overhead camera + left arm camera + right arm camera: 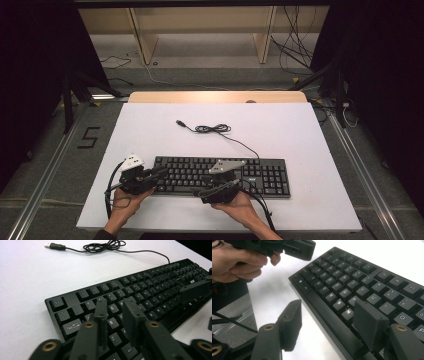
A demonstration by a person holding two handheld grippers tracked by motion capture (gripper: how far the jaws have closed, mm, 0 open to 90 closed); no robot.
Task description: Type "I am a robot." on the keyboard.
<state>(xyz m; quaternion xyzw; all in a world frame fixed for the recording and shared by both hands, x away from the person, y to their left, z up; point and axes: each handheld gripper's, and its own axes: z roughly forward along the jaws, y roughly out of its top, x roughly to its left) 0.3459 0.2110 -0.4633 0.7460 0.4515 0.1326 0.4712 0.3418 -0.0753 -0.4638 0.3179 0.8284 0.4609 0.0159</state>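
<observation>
My left gripper [113, 315] hovers over the left end of the black full-size plastic keyboard [222, 175], jaws drawn near together with only a narrow gap, nothing between them, tips above the Q-W-E keys. My right gripper [329, 320] stands with jaws wide apart, straddling the keyboard's near edge around its middle: one jaw over the white table top [150, 135], the other over the keys near N and M. No pad presses on anything.

The keyboard lies flat near the table's front edge, its long axis running left to right. Both hands reach it; the left is nearer the end, the right nearer the middle.

Beyond it, the thin black cable [215, 129] loops loosely, ending in a USB plug [51, 245]. Judgement: ample bare table behind and at both sides for shifting.
</observation>
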